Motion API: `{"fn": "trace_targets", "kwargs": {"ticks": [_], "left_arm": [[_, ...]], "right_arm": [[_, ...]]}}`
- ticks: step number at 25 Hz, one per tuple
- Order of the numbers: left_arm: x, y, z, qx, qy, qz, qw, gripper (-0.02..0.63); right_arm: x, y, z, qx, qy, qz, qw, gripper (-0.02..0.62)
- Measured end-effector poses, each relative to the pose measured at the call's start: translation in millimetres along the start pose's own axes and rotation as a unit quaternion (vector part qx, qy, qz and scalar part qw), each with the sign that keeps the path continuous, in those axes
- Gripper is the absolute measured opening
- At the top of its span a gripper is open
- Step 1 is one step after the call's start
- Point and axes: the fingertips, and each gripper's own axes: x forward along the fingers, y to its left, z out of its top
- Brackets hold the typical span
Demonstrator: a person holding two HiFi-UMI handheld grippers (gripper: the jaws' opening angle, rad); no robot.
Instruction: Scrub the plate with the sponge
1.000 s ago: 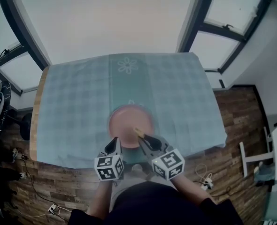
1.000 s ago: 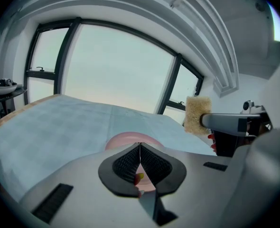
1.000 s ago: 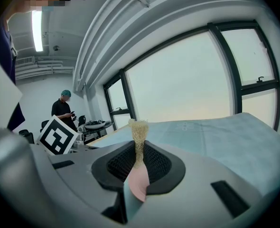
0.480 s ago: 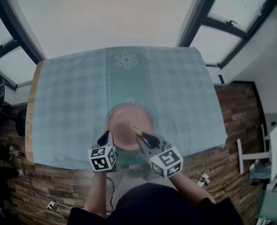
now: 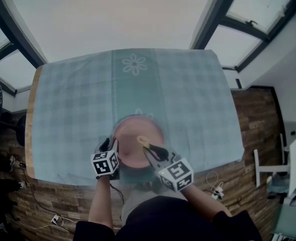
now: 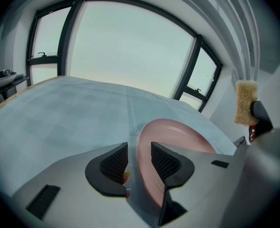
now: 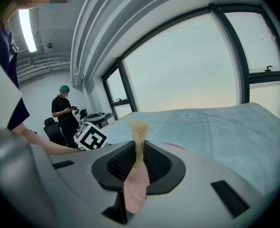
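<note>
Now the left tongs (image 6: 139, 151) are opening with the rim of the pink plate (image 6: 178, 133) between them at the table's (image 5: 72, 99) near edge, the right tongs (image 7: 139, 158) clamp the yellow sponge (image 7: 139, 129) just above, so scrubbing seems due: press it down onto the plate.

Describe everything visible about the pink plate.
Round, pink, smooth plate, shallow with a raised rim; looks empty. It lies on the checked tablecloth near the table's near edge. Its left rim sits between the opening jaws of the left gripper, pads off it. The right gripper holds the sponge over its right side; contact unclear.
</note>
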Motion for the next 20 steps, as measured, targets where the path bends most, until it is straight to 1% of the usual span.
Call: {"fn": "trace_targets", "kwargs": {"ticks": [2, 5, 7, 9, 12, 15, 18, 20], "left_arm": [[9, 2, -2, -0.010, 0.009, -0.008, 0.9999, 0.158], [17, 4, -6, -0.012, 0.022, -0.011, 0.9996, 0.156], [21, 7, -7, -0.014, 0.027, -0.006, 0.9995, 0.136], [25, 9, -6, -0.018, 0.029, -0.001, 0.9994, 0.099], [27, 7, -6, -0.022, 0.030, -0.006, 0.9993, 0.070], [27, 3, -4, -0.021, 0.025, -0.007, 0.9994, 0.032], [22, -2, 2, -0.024, 0.013, -0.010, 0.9996, 0.029], [15, -6, 6, -0.015, 0.005, -0.013, 0.9998, 0.026]], "right_arm": [[3, -4, -3, 0.003, 0.008, 0.003, 1.000, 0.054], [6, -9, -6, 0.005, 0.020, 0.008, 1.000, 0.054], [10, -12, -7, 0.004, 0.024, 0.011, 1.000, 0.054], [14, -16, -6, 0.002, 0.026, 0.013, 1.000, 0.054], [17, -21, -5, -0.001, 0.027, 0.016, 1.000, 0.054], [18, -25, -7, 0.001, 0.031, 0.015, 0.999, 0.054], [16, -28, -9, 0.001, 0.034, 0.014, 0.999, 0.054], [15, -29, -11, 0.001, 0.034, 0.012, 0.999, 0.054]]}}
